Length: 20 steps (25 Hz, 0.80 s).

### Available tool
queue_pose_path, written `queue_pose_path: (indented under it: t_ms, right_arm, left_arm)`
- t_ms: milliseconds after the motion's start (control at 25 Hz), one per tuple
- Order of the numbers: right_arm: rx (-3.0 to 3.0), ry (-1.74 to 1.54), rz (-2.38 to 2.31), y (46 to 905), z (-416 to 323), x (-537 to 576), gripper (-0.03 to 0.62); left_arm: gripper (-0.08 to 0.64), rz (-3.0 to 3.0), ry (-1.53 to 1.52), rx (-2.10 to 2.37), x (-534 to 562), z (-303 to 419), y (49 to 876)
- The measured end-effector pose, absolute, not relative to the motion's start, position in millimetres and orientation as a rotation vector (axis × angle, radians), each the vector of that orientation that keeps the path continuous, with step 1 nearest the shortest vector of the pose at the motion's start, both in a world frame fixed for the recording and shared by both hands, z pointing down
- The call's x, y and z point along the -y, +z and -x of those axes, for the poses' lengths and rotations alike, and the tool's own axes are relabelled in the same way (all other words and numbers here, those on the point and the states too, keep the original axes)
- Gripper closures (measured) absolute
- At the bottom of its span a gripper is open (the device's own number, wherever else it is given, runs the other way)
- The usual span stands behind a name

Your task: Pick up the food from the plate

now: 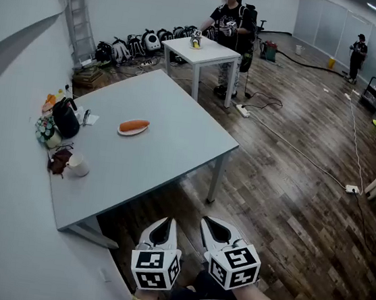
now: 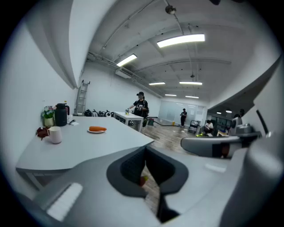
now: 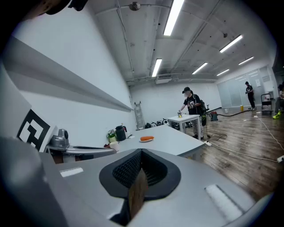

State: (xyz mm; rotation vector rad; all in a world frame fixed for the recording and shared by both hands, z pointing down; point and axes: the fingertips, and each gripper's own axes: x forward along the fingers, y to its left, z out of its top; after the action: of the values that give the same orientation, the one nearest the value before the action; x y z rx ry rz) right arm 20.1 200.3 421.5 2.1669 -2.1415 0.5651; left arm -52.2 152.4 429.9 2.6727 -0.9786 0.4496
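Note:
An orange piece of food [image 1: 134,125] lies on a small white plate [image 1: 123,132] near the far left of the grey table [image 1: 175,144]. The food shows small in the left gripper view [image 2: 97,129] and in the right gripper view [image 3: 146,138]. Both grippers hang low by the person's body, off the table's near corner and above the wooden floor. My left gripper [image 1: 164,224] [image 2: 144,154] is shut with nothing in it. My right gripper [image 1: 213,225] [image 3: 141,156] is beside it, also shut and holding nothing. Both are far from the plate.
A black jug [image 1: 66,119], flowers [image 1: 44,128] and a white cup [image 1: 78,166] stand along the table's wall side. A person [image 1: 228,15] works at a second white table [image 1: 200,49] beyond. Cables [image 1: 309,161] run over the floor, and a ladder [image 1: 78,20] leans on the wall.

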Motion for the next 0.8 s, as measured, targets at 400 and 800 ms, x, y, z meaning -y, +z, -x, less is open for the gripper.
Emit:
queue_pose_path:
  t_ms: [400,800]
  right_arm:
    - [2.225,0.577,-2.049,437,-25,-101,0.595]
    - [2.389,0.443,-1.788,409,-56,63,0.595]
  left_arm:
    - [0.552,-2.571,0.437,1.156,-56,68,450]
    - [0.552,-2.428,0.314,1.409,97,45,437]
